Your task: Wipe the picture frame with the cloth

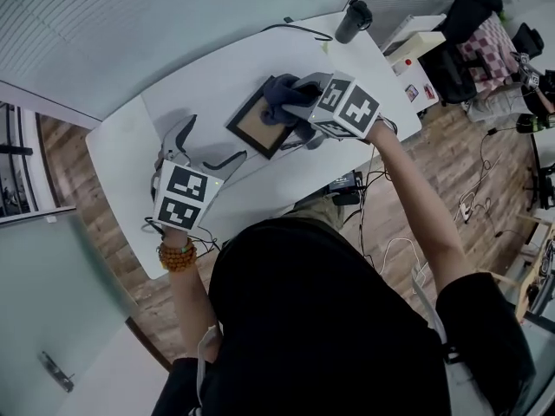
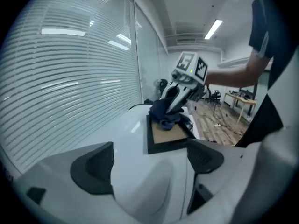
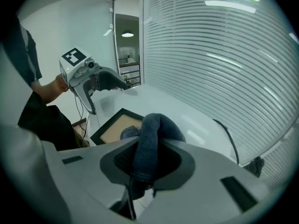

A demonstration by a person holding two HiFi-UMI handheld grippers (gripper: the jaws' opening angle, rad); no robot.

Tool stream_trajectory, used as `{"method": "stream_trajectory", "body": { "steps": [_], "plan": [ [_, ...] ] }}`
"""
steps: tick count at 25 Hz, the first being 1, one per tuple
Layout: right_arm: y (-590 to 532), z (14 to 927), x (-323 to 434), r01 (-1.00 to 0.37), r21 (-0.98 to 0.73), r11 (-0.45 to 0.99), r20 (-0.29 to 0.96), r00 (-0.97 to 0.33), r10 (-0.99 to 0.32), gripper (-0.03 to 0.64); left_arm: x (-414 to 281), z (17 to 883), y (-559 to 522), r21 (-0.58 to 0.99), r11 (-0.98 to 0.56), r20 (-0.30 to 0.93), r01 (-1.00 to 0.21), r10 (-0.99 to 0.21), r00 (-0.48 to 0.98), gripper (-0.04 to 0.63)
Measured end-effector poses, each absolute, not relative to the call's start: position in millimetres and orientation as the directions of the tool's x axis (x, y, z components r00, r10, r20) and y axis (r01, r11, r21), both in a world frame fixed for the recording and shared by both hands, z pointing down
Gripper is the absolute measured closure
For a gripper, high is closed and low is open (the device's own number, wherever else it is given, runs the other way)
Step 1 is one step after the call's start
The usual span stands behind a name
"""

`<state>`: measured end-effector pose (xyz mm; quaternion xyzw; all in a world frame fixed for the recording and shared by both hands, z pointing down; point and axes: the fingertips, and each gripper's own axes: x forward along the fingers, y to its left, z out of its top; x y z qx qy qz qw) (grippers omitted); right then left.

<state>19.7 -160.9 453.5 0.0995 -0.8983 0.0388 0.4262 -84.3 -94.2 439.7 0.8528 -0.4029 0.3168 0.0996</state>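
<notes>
A black picture frame (image 1: 257, 125) with a tan panel lies flat on the white table (image 1: 208, 76). A dark blue cloth (image 1: 279, 92) rests on the frame's far corner, and my right gripper (image 1: 299, 111) is shut on it. In the right gripper view the cloth (image 3: 149, 139) bulges up between the jaws, over the frame (image 3: 117, 127). My left gripper (image 1: 211, 144) stands open just left of the frame, above bare table, with nothing in it. In the left gripper view its jaws (image 2: 149, 164) stand wide apart, facing the frame (image 2: 168, 135) and the cloth (image 2: 163, 113).
A black tumbler (image 1: 353, 20) stands at the table's far corner, with a dark cable (image 1: 299, 29) beside it. Window blinds (image 3: 224, 55) run along the table's far side. Boxes and office chairs (image 1: 468, 24) stand on the wood floor to the right.
</notes>
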Motion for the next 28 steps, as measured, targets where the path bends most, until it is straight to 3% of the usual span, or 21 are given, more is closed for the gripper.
{"method": "stream_trajectory", "body": {
  "steps": [4, 13, 23, 28],
  "plan": [
    [-184, 431, 19, -0.235, 0.063, 0.97, 0.697, -0.685, -0.211, 0.558, -54, 430, -93, -0.038, -0.693, 0.59, -0.72, -0.597, 0.544, 0.11],
    [-203, 456, 18, -0.271, 0.098, 0.957, 0.696, -0.669, -0.261, 0.56, -14, 462, -101, 0.022, -0.709, 0.625, -0.705, -0.541, 0.563, 0.11],
    [-184, 461, 3, -0.055, 0.192, 0.98, 0.809, -0.556, -0.19, 0.568, -12, 457, -101, -0.026, -0.704, 0.592, -0.71, -0.582, 0.556, 0.112],
    [-157, 464, -26, 0.043, 0.297, 0.954, 0.832, -0.502, -0.236, 0.575, -17, 454, -97, -0.043, -0.719, 0.584, -0.694, -0.582, 0.567, 0.184]
  ]
}}
